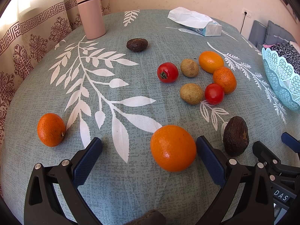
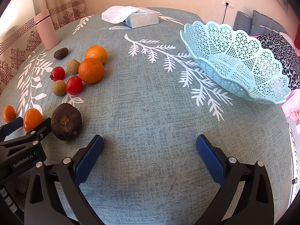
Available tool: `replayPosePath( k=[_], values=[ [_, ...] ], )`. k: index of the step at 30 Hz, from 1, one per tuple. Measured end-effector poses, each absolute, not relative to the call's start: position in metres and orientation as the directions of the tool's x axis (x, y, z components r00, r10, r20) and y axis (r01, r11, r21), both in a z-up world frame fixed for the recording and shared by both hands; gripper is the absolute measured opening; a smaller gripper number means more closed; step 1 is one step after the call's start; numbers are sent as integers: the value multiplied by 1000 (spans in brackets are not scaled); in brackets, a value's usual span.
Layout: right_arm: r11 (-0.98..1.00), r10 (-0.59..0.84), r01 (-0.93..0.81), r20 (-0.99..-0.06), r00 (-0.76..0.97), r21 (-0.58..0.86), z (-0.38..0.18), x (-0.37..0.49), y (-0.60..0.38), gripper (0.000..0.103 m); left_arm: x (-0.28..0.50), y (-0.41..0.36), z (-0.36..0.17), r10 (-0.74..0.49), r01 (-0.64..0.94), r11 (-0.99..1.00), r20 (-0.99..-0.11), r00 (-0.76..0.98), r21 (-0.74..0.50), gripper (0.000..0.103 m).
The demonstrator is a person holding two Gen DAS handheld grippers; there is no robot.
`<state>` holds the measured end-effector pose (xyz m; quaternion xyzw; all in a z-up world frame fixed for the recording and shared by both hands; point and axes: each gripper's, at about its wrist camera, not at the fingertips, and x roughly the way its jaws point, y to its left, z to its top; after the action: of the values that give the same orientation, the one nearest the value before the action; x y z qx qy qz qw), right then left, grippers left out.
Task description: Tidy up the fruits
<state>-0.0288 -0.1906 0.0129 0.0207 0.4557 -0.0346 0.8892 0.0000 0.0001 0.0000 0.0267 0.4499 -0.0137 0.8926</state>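
In the left wrist view my left gripper point(image 1: 149, 146) is open, with an orange point(image 1: 172, 148) between its fingers, close against the right finger. A dark avocado point(image 1: 235, 136) lies just right of it, another orange point(image 1: 51, 129) to the left. Further off lie two tomatoes point(image 1: 167, 72), two brown round fruits point(image 1: 191, 93), two oranges point(image 1: 224, 79) and a second avocado point(image 1: 137, 44). The light blue lattice basket point(image 2: 234, 61) stands empty at the right. My right gripper point(image 2: 149, 146) is open and empty over bare cloth.
A pink flask point(image 1: 91, 14) stands at the back left and a tissue pack point(image 1: 198, 23) at the back. The table point(image 2: 150, 103) carries a grey-green leaf-print cloth. A curtain hangs at left; cushions and clothes lie past the right edge.
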Motion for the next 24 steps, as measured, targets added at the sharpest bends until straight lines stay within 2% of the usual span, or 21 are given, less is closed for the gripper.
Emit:
replayPosePath(
  k=[24],
  values=[
    [1000, -9, 24, -824, 567, 6, 13, -30, -189, 101, -3, 1, 1, -12, 48, 999, -802, 598, 22, 98]
  ],
)
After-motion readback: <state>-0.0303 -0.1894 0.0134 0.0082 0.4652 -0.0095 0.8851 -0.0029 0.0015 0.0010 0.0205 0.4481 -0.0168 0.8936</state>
